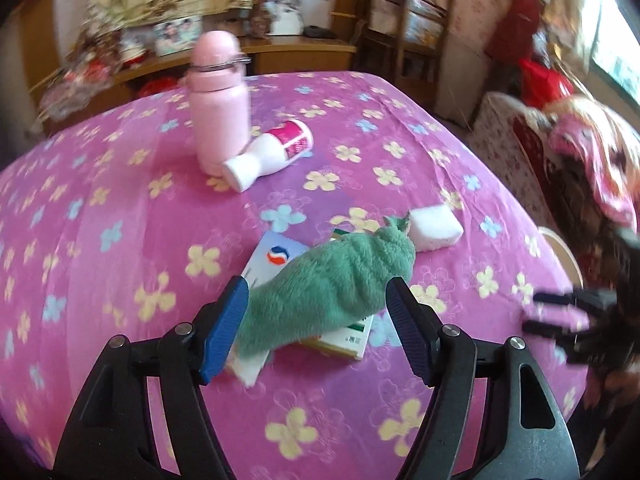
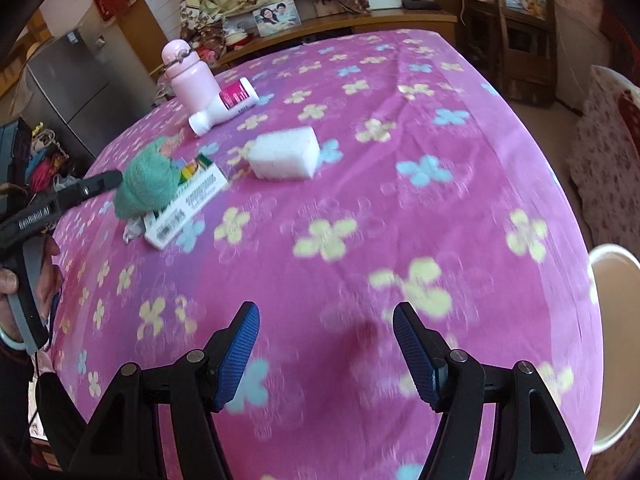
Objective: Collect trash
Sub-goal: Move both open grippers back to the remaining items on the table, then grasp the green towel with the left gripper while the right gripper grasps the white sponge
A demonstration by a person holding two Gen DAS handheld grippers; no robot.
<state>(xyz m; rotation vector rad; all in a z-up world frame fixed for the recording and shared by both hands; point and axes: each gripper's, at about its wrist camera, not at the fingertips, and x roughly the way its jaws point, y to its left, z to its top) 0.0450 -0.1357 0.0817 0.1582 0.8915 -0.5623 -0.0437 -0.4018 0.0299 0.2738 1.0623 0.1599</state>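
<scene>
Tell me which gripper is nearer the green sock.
Left. The left gripper straddles the green sock, jaws open; the right gripper hangs over bare cloth, well away.

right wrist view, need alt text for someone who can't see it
The right gripper hangs open over a pink flowered tablecloth, nothing between its jaws. Farther off lie a white foam block, a green fuzzy cloth on a carton, a tipped white bottle and an upright pink flask.

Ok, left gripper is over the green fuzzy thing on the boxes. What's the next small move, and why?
Probably ease the left gripper down and close on the green plush piece. Its jaws stand open on either side of it, pads not pressing, and it lies across the flat boxes. The right gripper is empty over bare cloth.
</scene>
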